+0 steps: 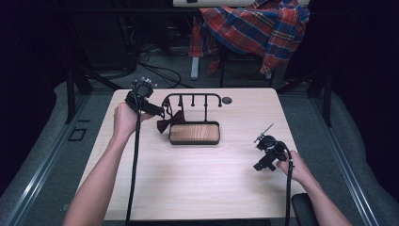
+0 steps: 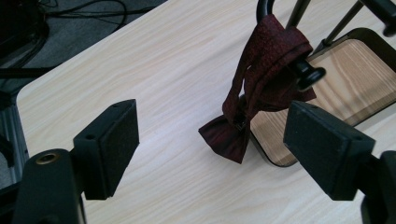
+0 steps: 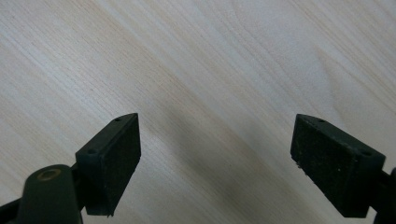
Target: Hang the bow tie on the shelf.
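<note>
Nearest the person, the right tool (image 1: 265,155) hovers low over bare counter (image 1: 197,179) at the near right, its jaws spread wide with nothing between them; in the right gripper view they frame plain wood grain. Farther in on the left, the left tool (image 1: 149,107) is held level toward the stand, its jaws wide apart and gripping nothing. Just beyond them the dark red bow tie (image 2: 261,88) hangs by its band from a knobbed peg (image 2: 309,74) of the black hook rack (image 1: 193,100), the bow dangling down to the rim of the rack's wood-lined tray (image 1: 194,133). The tie looks light, soft and limp, so it will likely sag and swing; the knot at the centre or the doubled band near the peg seems the firmest place to pinch. Behind the counter a plaid shirt (image 1: 256,26) is draped over a chair.
</note>
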The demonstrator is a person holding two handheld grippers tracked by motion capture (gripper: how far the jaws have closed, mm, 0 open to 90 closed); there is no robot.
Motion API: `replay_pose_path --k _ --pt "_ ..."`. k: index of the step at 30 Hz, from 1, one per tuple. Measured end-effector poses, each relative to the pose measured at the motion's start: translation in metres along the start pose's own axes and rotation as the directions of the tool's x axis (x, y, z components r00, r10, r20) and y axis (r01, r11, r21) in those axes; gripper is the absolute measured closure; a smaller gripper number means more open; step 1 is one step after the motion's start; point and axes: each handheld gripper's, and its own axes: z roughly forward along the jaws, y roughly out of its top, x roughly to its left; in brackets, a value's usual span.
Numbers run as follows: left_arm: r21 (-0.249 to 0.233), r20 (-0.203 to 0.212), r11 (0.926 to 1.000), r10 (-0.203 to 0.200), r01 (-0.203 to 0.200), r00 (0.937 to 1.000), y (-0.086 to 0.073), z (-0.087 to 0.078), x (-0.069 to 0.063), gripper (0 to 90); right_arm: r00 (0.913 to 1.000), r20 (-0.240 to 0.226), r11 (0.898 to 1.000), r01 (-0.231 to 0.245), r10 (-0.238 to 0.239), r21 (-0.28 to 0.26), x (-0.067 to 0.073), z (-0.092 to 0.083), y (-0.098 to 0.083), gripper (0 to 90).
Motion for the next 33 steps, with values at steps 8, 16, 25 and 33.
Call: replay_pose_path --k 8,16,25,33 --pt "-0.016 0.015 0.9999 -0.003 0.003 0.9999 -0.012 -0.015 -0.002 15.4 0.9998 0.012 1.0 0.013 -0.012 -0.011 -0.001 -0.004 0.0 15.9" --pt "-0.018 0.012 0.9998 -0.011 0.012 0.9999 -0.03 -0.027 -0.005 14.4 0.9992 0.025 0.994 -0.03 0.032 -0.107 0.0 -0.007 -0.002 15.8" --pt "0.005 0.026 0.9998 -0.02 0.02 0.9995 -0.062 -0.028 -0.012 11.6 0.9972 0.053 0.988 -0.045 0.053 -0.148 -0.002 -0.012 -0.003 15.7" --pt "0.047 0.037 0.9984 -0.034 0.032 0.9987 -0.084 -0.023 -0.014 10.3 0.9975 0.056 0.991 -0.037 0.044 -0.128 -0.003 -0.013 -0.002 15.7"
